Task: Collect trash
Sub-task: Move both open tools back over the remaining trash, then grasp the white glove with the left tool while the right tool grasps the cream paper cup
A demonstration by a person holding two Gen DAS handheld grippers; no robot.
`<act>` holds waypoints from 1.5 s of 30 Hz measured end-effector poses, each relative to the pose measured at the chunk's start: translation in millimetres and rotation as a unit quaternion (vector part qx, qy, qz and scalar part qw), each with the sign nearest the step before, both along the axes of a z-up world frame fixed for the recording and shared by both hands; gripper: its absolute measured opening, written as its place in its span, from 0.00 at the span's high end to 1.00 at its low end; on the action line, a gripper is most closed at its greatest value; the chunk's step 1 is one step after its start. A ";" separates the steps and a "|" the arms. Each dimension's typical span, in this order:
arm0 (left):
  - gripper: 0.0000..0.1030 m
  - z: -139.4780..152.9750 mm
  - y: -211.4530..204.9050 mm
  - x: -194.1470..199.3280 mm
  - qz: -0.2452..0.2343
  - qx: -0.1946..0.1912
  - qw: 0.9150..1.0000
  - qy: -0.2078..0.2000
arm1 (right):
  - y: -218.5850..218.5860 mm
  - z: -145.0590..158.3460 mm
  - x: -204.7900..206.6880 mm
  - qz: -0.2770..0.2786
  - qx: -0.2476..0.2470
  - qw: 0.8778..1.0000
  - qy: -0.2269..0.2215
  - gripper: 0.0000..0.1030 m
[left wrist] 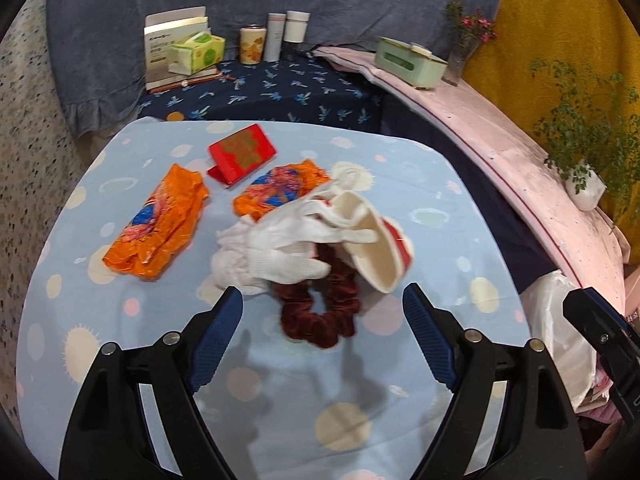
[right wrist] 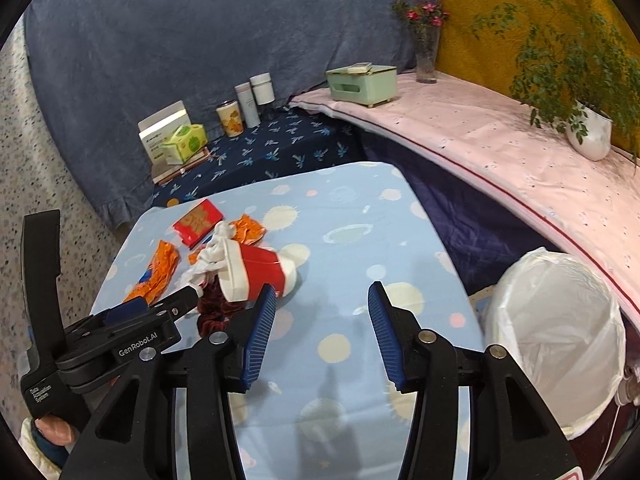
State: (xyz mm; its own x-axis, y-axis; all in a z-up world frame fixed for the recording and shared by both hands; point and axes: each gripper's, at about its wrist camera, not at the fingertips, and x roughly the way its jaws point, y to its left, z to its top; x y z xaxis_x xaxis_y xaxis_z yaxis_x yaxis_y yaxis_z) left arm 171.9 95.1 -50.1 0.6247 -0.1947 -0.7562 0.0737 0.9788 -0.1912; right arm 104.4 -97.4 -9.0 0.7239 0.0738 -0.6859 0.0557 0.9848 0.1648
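On the light blue dotted tablecloth (left wrist: 280, 392) lie two crumpled orange wrappers (left wrist: 160, 224) (left wrist: 280, 188), a red packet (left wrist: 242, 156), a white glove (left wrist: 276, 248), a dark red scrunchie (left wrist: 320, 312) and a tipped red-and-white paper cup (left wrist: 376, 244). My left gripper (left wrist: 322, 304) is open and empty just short of the scrunchie and glove. My right gripper (right wrist: 322, 300) is open and empty, to the right of the cup (right wrist: 260, 272). A bin with a white liner (right wrist: 556, 336) stands right of the table.
At the back on a dark blue cloth stand a tissue pack (left wrist: 198, 50), a box (left wrist: 168, 48) and several cans and bottles (left wrist: 274, 38). A pink ledge (right wrist: 500, 148) carries a green box (right wrist: 362, 82), a flower vase (right wrist: 426, 52) and a potted plant (right wrist: 588, 128).
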 end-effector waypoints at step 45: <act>1.00 -28.1 32.5 50.5 -0.030 -0.025 0.999 0.026 | 60.9 -50.2 75.7 0.026 -0.024 0.998 0.052 0.94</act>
